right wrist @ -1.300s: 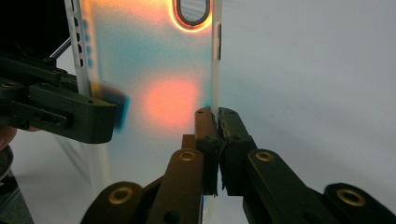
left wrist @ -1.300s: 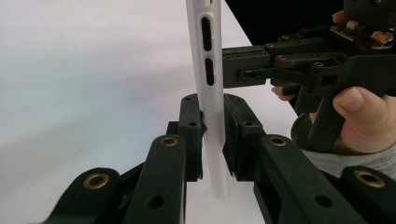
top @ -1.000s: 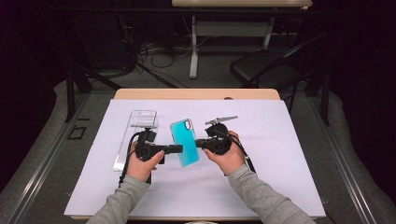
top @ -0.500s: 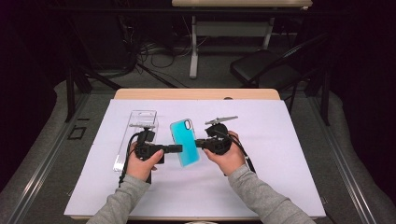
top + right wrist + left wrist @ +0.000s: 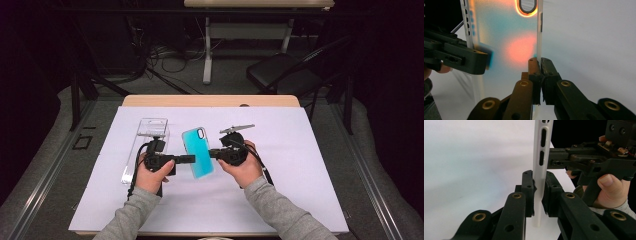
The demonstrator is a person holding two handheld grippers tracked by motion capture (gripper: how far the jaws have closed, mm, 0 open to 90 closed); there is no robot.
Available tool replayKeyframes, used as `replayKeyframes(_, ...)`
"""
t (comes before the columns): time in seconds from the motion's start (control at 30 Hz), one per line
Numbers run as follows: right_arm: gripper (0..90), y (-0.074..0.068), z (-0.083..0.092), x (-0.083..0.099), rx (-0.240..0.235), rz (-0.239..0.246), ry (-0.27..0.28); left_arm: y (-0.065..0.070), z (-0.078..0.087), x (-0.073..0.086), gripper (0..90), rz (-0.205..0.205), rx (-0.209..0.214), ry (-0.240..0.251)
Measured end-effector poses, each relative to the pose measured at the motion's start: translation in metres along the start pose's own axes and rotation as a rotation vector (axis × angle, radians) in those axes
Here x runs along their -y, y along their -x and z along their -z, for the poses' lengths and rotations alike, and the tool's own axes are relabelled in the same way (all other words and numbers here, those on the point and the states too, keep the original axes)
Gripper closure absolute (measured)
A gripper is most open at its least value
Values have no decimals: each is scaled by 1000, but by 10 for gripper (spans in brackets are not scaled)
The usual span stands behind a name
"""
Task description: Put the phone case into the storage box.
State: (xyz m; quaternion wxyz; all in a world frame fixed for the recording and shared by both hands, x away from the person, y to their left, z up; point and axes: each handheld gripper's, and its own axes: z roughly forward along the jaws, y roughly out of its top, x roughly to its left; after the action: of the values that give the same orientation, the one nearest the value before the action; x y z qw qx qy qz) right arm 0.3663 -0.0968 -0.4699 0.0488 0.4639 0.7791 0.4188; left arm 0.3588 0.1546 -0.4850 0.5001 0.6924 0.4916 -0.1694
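A turquoise phone case [image 5: 199, 152] with a camera cutout is held above the white table cover between both hands. My left gripper [image 5: 191, 159] is shut on its left rim; in the left gripper view the white edge of the case [image 5: 539, 177] stands upright between the pads, gripper midpoint [image 5: 538, 185]. My right gripper [image 5: 213, 153] is shut on the right rim. In the right gripper view the translucent case [image 5: 506, 42] glows teal and orange, its edge pinched at the gripper [image 5: 540, 65]. The left gripper's jaw [image 5: 456, 56] shows across from it.
A clear plastic package [image 5: 146, 145] lies on the white cover [image 5: 310, 175] left of the left hand. A wooden table edge [image 5: 210, 100] runs along the back. Beyond stand a dark chair [image 5: 285, 75] and cables on the floor.
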Motion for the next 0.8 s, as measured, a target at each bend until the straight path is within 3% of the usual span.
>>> replayKeyframes(0.8,874,0,0,0,-4,-2,3,-1,1,1,813,14,5,10)
